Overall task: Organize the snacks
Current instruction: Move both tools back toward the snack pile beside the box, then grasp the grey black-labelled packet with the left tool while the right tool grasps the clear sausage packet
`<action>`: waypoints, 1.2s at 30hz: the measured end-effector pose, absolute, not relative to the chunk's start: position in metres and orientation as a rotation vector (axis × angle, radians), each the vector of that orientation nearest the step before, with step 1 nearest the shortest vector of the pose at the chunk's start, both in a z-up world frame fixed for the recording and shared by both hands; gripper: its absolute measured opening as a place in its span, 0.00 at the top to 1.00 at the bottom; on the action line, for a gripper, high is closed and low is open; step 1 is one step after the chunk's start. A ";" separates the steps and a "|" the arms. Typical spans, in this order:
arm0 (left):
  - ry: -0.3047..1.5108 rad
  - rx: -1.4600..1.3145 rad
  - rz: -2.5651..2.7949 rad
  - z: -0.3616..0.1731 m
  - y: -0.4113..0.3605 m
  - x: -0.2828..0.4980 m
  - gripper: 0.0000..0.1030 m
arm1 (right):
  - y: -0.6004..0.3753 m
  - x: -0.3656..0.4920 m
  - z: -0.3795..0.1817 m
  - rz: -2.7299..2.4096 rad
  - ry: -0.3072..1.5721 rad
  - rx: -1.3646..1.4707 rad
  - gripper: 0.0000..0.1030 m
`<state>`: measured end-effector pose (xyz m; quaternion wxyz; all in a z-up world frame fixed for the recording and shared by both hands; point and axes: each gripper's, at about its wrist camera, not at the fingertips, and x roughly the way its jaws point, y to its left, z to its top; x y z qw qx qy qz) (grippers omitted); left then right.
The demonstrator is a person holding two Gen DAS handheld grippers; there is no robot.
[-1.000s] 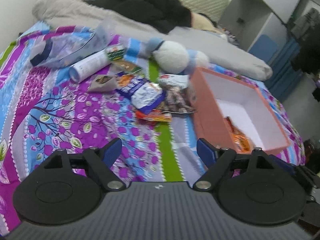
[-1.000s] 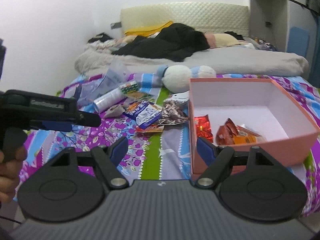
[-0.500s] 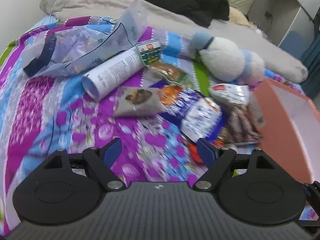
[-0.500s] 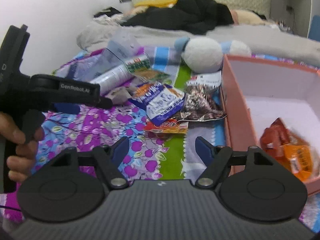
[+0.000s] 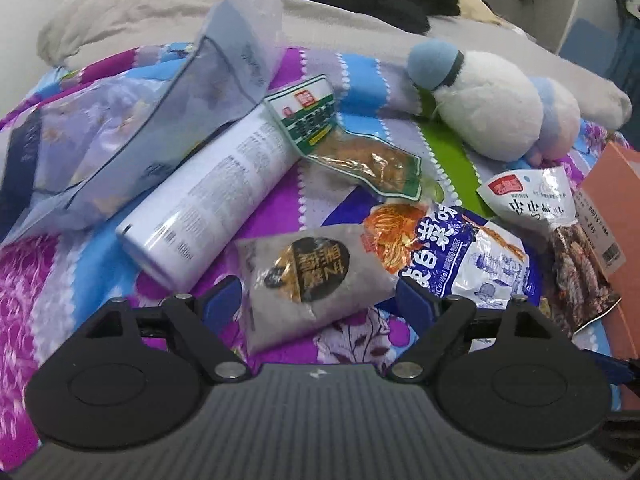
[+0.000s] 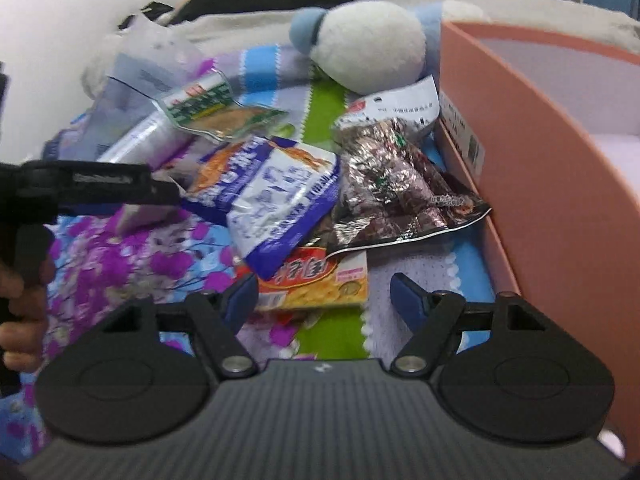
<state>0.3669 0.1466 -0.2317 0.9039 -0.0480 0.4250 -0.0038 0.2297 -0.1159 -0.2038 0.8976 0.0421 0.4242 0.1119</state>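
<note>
left wrist view: left gripper (image 5: 318,302) is spread wide, grasping nothing, with one grey pouch (image 5: 308,276) lying between its fingertips on the bedspread (image 5: 40,280). counting the pile: one white tube (image 5: 208,196), one big clear bag (image 5: 132,128) draped over its far end, one green packet (image 5: 344,140), one blue and white packet (image 5: 460,252) overlapping the pouch's right corner, and one dark foil bag (image 5: 576,264) right against the pink box (image 5: 608,216). one plush toy (image 5: 488,112) sits behind them.

right wrist view: right gripper (image 6: 320,296) is also wide open and holds nothing, hovering over one orange packet (image 6: 320,280) that's tucked under the blue and white packet (image 6: 276,196) and the foil bag (image 6: 400,184). the pink box (image 6: 540,168) wall stands just to the right of that gripper. there's a bare strip of bedspread (image 6: 424,264) between the packet and the box. can't tell what's in the box from here, only its pale inner wall shows. the left gripper (image 6: 160,192) reaches in from the left at the pile's edge.
</note>
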 end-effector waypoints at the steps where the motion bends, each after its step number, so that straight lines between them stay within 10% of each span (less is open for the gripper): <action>1: 0.874 -0.085 -0.017 -0.233 0.145 0.369 0.15 | -0.116 0.234 -0.208 0.227 0.894 0.094 0.37; 12: 0.857 -0.055 -0.039 -0.236 0.140 0.367 0.24 | -0.118 0.243 -0.204 0.219 0.913 0.113 0.94; 25: 0.912 -0.189 -0.038 -0.218 0.144 0.318 0.56 | -0.132 0.200 -0.186 0.268 0.983 0.169 0.96; 36: 0.942 -0.264 -0.028 -0.204 0.118 0.237 0.65 | -0.160 0.135 -0.177 0.274 1.037 0.171 0.97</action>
